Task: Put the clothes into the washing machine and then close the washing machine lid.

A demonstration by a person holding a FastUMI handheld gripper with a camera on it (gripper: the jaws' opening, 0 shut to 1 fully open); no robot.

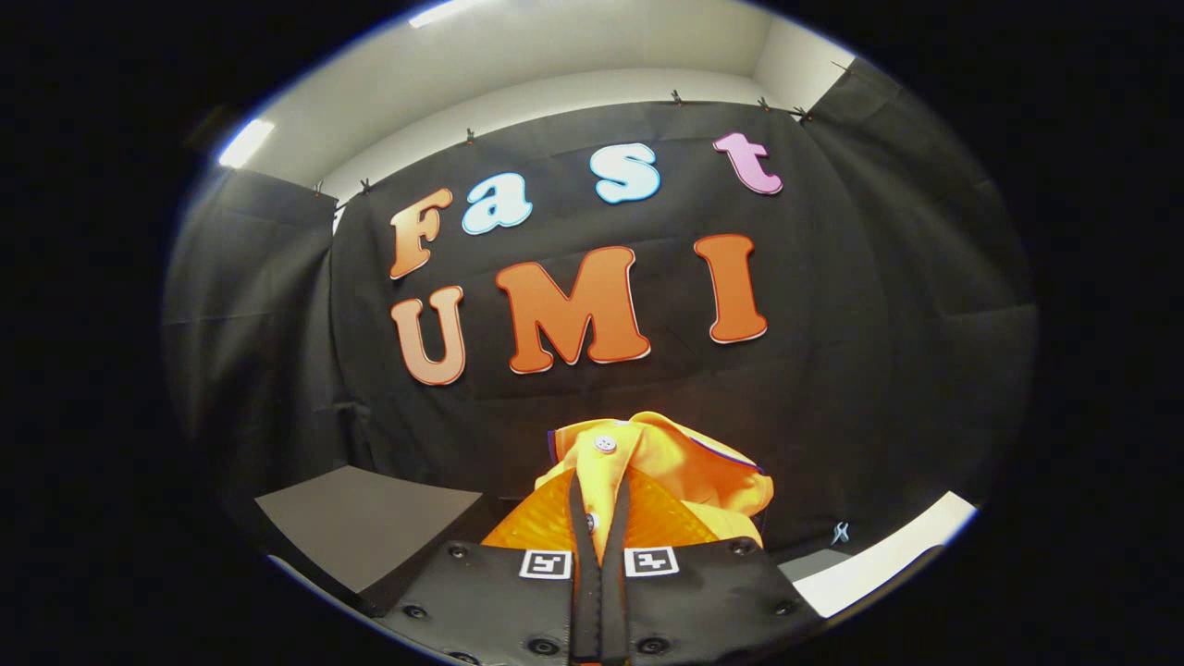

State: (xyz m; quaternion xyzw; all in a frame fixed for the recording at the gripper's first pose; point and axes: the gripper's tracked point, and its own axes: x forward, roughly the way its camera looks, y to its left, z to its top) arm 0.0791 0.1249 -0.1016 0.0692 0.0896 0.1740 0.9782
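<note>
One bright orange-yellow buttoned cloth garment (647, 472) hangs pinched between the nearly closed fingers of the gripper (601, 504), bunched just beyond their tips.

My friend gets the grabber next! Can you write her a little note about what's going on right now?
Hand-held gripper: fingers nearly closed, pinching the bright orange-yellow buttoned cloth garment, which bunches up just ahead of them in front of the black cloth booth wall.
Grey flat panel sits below, beside the fingers; whether it belongs to the washing machine is unclear.
Done: garment picked up.
Left: put it in the washing machine, let go, close the lid.
</note>
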